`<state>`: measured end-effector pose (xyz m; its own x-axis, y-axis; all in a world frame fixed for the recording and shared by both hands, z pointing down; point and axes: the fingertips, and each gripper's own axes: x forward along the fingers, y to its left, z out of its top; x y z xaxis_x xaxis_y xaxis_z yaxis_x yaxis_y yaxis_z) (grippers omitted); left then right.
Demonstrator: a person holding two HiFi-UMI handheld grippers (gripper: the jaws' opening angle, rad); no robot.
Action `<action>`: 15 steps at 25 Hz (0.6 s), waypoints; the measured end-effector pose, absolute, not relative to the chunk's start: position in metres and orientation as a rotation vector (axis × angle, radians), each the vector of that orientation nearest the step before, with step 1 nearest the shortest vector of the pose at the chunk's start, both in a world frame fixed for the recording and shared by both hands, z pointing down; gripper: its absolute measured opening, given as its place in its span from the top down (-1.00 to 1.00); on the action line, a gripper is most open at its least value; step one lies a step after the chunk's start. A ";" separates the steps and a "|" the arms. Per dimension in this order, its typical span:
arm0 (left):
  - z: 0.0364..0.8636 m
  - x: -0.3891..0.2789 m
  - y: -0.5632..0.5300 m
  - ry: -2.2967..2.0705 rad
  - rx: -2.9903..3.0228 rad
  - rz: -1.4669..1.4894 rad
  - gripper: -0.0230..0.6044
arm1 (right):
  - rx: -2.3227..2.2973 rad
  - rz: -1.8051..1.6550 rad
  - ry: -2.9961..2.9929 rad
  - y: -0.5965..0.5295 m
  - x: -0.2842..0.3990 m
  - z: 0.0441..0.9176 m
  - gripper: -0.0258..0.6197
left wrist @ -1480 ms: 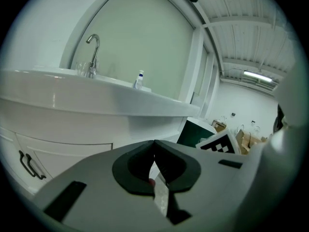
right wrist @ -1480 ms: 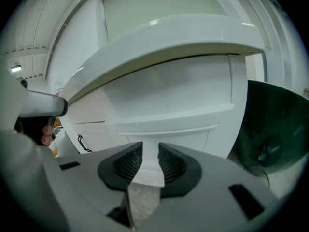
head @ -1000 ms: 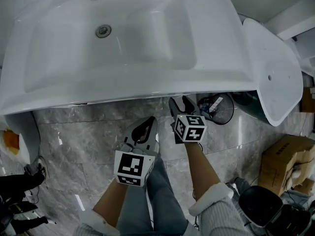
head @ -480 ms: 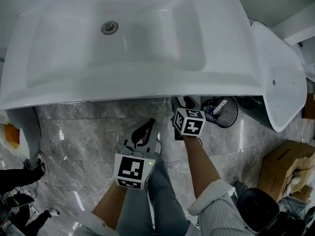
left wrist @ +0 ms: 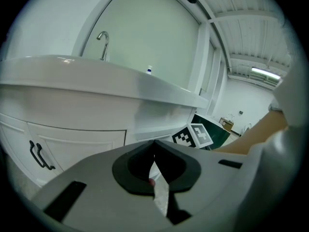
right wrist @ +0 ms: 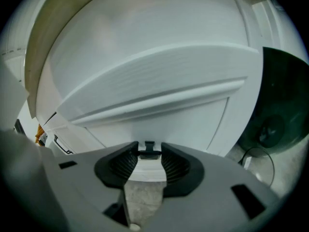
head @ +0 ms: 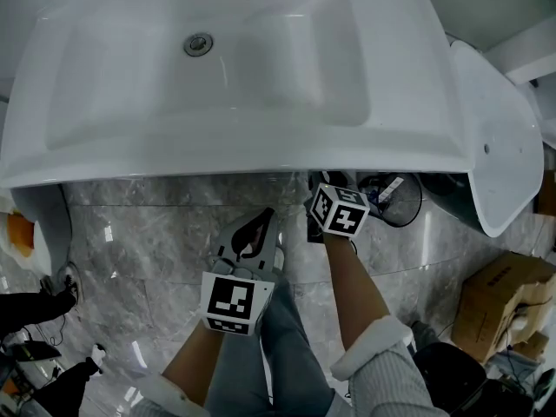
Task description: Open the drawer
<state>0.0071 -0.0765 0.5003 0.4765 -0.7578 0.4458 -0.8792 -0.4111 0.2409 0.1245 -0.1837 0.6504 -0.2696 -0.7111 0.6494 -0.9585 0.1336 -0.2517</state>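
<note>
Because the white ceramic basin [head: 261, 85] overhangs everything beneath it, the head view hides the task's thing altogether: no drawer shows there. The right gripper [head: 328, 183] vanishes under the basin's front edge, so only its marker cube [head: 340, 212] and the forearm behind it are plain.

The right gripper view supplies what is missing. The right gripper [right wrist: 149, 149] faces a flat white drawer front [right wrist: 193, 120] set below the basin's curved underside. A small black handle [right wrist: 149, 152] sits right between its jaws. The jaws stand only a little apart, and the handle's ends seem to meet both ribbed pads, so they look closed in on it, though the contact is too small to read sharply.

The left gripper [head: 267, 215] hangs lower and apart from the cabinet, above the grey marbled floor [head: 156, 233]. In its own view the left gripper [left wrist: 154, 144] has its jaws pressed together with nothing between them.

That view also shows things the other two do not:
- a chrome tap [left wrist: 103, 42] rising behind the basin rim
- a black bow-shaped door handle [left wrist: 39, 156] on a white cabinet panel at the left
- the right gripper's marker cube [left wrist: 193, 135] close against the cabinet

At the head view's right edge, a brown cardboard box [head: 504, 295] is partly cut off.
</note>
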 end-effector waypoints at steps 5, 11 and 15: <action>0.499 0.007 -0.076 -1.361 2.284 0.371 0.88 | 1.620 0.902 -2.072 -0.183 0.123 0.650 0.46; 0.497 0.009 -0.077 -1.355 2.287 0.363 0.88 | 1.577 0.951 -2.096 -0.183 0.123 0.651 0.47; 0.497 0.011 -0.077 -1.350 2.293 0.362 0.88 | 1.543 0.931 -2.066 -0.183 0.123 0.652 0.47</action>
